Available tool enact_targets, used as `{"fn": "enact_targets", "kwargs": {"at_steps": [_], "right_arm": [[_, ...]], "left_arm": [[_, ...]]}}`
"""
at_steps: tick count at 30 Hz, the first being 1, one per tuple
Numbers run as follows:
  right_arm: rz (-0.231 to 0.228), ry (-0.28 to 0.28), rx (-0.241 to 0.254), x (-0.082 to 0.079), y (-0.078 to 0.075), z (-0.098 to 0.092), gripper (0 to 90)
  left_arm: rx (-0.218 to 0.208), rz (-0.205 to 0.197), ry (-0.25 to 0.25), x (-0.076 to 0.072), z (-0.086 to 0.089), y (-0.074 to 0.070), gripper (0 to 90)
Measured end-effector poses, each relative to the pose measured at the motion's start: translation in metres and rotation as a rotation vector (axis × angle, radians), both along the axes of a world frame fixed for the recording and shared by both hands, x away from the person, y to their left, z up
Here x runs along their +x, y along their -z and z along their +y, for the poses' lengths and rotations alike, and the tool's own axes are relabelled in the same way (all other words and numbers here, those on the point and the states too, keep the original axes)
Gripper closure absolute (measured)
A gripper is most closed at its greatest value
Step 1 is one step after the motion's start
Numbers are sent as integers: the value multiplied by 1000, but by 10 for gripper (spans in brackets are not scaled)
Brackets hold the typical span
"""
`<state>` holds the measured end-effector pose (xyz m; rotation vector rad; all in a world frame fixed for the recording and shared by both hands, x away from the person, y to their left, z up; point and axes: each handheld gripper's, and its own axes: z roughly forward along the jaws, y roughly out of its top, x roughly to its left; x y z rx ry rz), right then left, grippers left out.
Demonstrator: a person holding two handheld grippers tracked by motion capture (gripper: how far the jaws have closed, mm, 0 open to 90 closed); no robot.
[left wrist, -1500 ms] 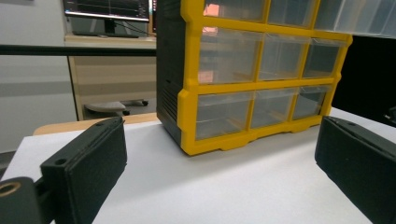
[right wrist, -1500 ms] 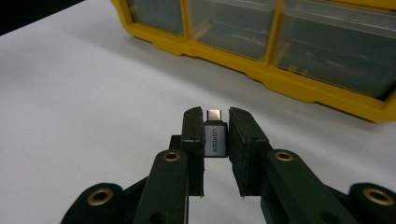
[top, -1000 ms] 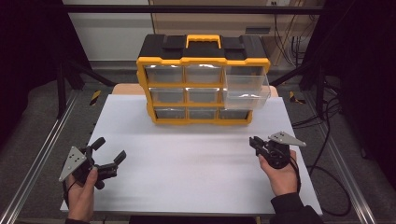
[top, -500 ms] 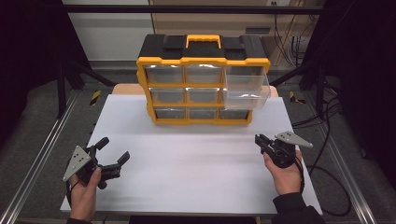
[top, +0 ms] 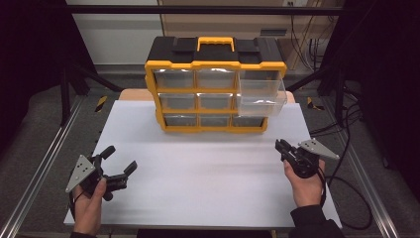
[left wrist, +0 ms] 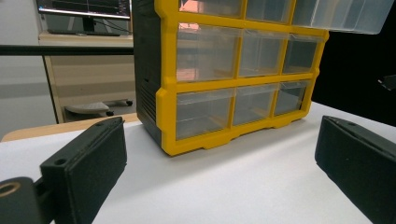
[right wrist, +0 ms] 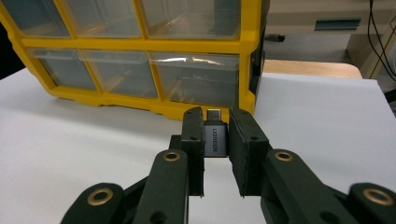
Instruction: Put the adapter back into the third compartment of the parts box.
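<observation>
Jaws of your right gripper (right wrist: pixel 215 140) are closed on a small grey adapter (right wrist: pixel 215 139), its metal plug end poking out past the tips toward the organiser. You can read that in the right gripper view; from the high view the same right gripper (top: pixel 283 147) looks nearly closed, and the adapter is too small to make out there. It hovers near the right edge of the white table (top: pixel 208 198), in front of the cabinet's bottom right corner.

Your left gripper (top: pixel 120 161) sits near the table's front left corner, its jaws spread wide with nothing between them. The left gripper view confirms the gap: bare table top lies between the two black pads (left wrist: pixel 88 168).

At the back edge stands the yellow and black drawer organiser (top: pixel 215 84). The high view shows its top right drawer (top: pixel 261 94) pulled out toward you; the left gripper view catches that clear drawer (left wrist: pixel 345 14) jutting forward at the upper right.
</observation>
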<state>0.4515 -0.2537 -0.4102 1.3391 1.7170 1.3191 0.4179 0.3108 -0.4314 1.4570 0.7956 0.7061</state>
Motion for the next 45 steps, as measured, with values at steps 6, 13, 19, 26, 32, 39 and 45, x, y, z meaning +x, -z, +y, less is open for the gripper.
{"fn": "enact_targets", "kwargs": {"at_steps": [6, 13, 19, 26, 32, 39, 45], "right_arm": [[-11, 11, 7, -1, -1, -2, 767], [-31, 27, 61, -3, -6, -5, 766], [-52, 44, 76, -6, -9, -8, 766], [-56, 45, 88, -7, -11, -7, 767], [-68, 45, 112, -9, -15, -7, 766], [-99, 36, 121, -12, -25, -4, 766], [-124, 24, 96, -16, -33, 0, 766]], "left_arm": [[0, -1, -1, 0, 0, 0, 20], [0, -1, 1, 0, 0, 0, 19], [1, -1, 0, 0, 0, 0, 19], [1, -1, 1, 0, 0, 0, 19], [4, 1, 1, 0, 0, 0, 19], [10, 1, 3, 1, 0, 0, 19], [12, 0, 4, 1, 0, 0, 19]]}}
